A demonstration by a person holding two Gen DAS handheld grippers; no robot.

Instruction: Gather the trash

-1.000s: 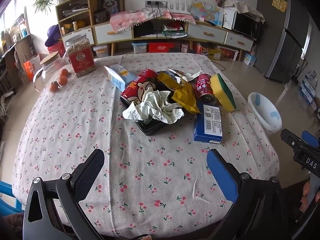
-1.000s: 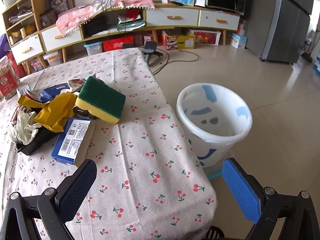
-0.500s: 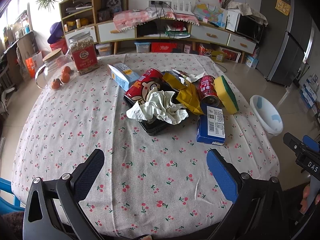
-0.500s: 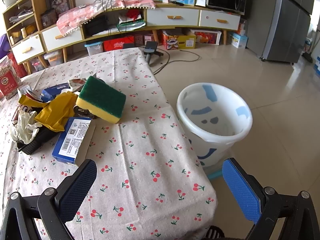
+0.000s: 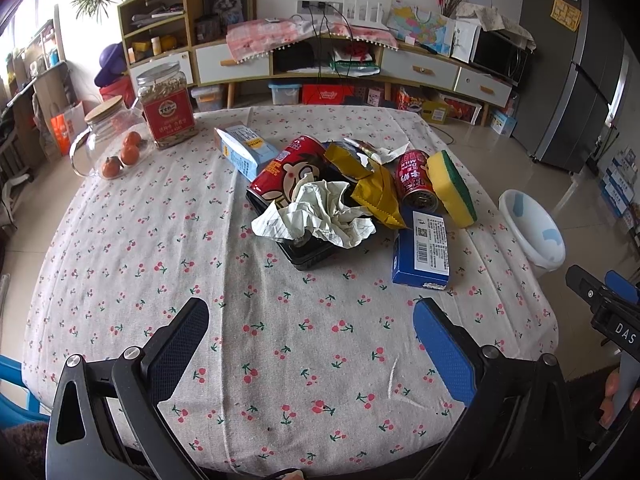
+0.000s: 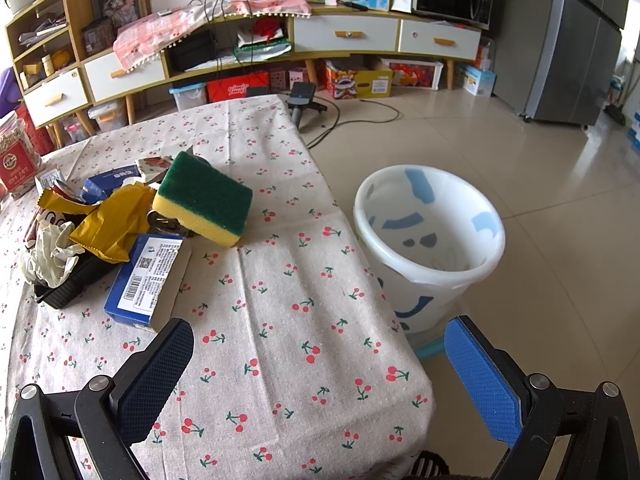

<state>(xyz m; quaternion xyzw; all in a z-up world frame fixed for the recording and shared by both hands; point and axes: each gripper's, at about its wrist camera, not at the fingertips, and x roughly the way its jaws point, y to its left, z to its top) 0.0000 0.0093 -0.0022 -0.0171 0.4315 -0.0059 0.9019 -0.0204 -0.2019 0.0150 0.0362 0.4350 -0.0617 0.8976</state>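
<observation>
Nothing collected yet, by my reading: I hold the left gripper (image 5: pixel 308 356) spread wide and empty over the near edge of the cherry-print tablecloth (image 5: pixel 160 248), the right gripper (image 6: pixel 316 376) likewise released at the table's corner. Ahead at 12 o'clock the trash waits untouched: blue box (image 5: pixel 424 252), crumpled paper (image 5: pixel 320 216) on a black tray (image 5: pixel 308 252), yellow wrapper (image 5: pixel 376 196), red can (image 5: pixel 414 180), sponge (image 5: pixel 450 188). On the floor at 2 o'clock, the white bin (image 6: pixel 428 240) looks empty.
</observation>
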